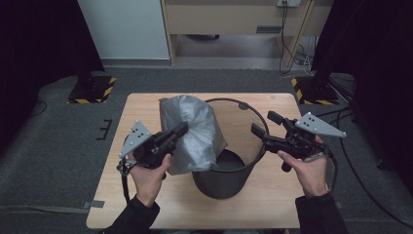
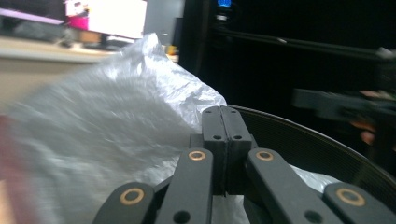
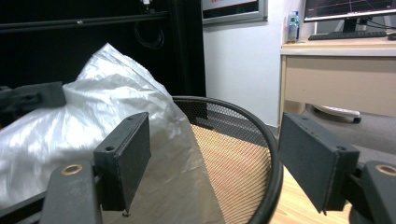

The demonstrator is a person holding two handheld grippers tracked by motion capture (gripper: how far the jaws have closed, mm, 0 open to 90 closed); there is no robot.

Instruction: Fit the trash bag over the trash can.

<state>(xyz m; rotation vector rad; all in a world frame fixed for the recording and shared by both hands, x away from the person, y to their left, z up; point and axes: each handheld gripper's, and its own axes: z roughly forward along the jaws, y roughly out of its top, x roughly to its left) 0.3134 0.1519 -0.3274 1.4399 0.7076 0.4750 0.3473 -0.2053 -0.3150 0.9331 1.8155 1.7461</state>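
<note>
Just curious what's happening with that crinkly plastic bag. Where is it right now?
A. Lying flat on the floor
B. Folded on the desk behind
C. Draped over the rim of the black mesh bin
C: the plastic bag hangs over the near-left rim of the mesh bin.

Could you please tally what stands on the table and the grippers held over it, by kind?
Black mesh waste bin: 1
Grey plastic bag: 1
Grippers: 2, the left gripper and the right gripper
Total: 4
</note>
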